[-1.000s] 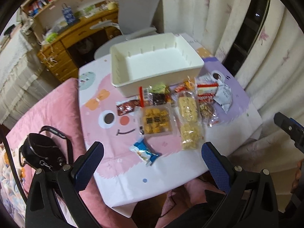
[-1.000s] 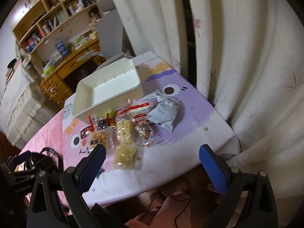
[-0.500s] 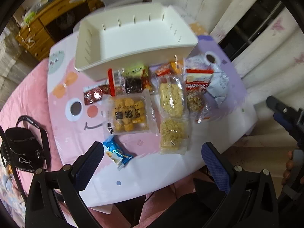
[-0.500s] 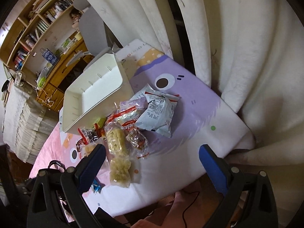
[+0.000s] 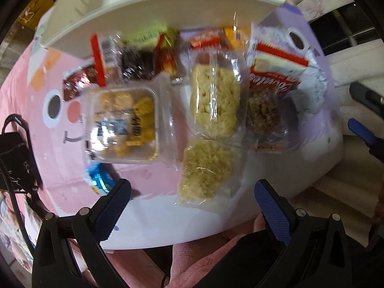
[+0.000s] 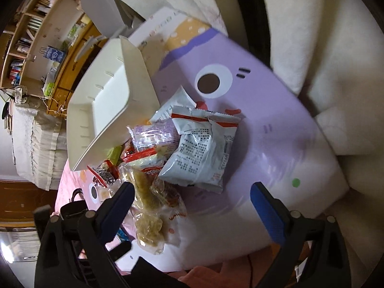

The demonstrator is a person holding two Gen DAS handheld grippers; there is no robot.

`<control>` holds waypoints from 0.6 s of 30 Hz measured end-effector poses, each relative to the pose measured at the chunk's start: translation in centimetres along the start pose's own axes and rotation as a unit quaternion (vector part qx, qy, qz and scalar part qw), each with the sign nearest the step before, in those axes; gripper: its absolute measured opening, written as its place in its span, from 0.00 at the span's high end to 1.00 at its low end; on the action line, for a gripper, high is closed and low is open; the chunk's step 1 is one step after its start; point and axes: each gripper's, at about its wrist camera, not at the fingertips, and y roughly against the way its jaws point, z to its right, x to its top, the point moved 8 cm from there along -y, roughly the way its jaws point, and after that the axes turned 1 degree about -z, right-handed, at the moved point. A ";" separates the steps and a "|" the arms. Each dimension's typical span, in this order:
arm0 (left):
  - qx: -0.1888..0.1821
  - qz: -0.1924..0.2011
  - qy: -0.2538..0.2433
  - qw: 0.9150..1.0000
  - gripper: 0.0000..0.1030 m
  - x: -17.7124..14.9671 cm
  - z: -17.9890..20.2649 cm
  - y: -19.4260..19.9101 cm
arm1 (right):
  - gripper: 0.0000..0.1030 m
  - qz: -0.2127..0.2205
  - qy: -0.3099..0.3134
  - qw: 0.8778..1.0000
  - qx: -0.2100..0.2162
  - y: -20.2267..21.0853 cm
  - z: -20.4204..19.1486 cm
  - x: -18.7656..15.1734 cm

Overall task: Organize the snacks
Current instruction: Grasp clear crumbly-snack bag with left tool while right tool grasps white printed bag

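Both claws have dropped closer to the snack pile since a second ago, and the packets now fill each view where earlier the whole worktop (image 5: 148,206) showed.

Risks, going left to right. The small blue packet (image 5: 98,180) lies just beside the left finger of the left claw (image 5: 192,206); a careless descent could pin or flick it toward the black bag (image 5: 14,158) off the worktop's left edge. The clear tray of yellow bites (image 5: 124,124) sits further up and left of centre, and its slick film could slide under the pads. Two crumbly cake packets lie end to end: the near one (image 5: 206,172) sits almost between the left claw's spread fingers, slightly ahead of them, and looks like the likely pick. Squeezing hard could crush it. The white bin (image 5: 153,7) stands beyond the pile, its wall touching the far packets, so dragging could jam them against it.

The left claw is wide apart and empty. The right claw (image 6: 189,204) is also spread, holding nothing; the silver pouch (image 6: 201,151) lies just ahead between its fingers. Both claws reaching in at once could collide.
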 end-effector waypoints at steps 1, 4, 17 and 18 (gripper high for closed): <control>0.000 -0.006 0.002 1.000 0.04 0.1 0.1 -0.6 | 0.07 -0.007 -0.002 1.000 0.002 -0.5 0.1 0.2; 0.006 -0.022 0.007 1.000 0.04 0.1 0.4 -2.4 | 0.10 -0.028 -0.008 1.000 0.005 -2.0 0.2 0.8; 0.014 -0.052 0.027 0.998 0.10 0.6 1.4 -8.0 | 0.21 -0.079 -0.004 0.997 0.002 -5.7 0.3 2.5; 0.012 -0.057 0.029 0.998 0.11 0.7 1.5 -8.5 | 0.22 -0.081 -0.004 0.997 0.001 -5.9 0.3 2.6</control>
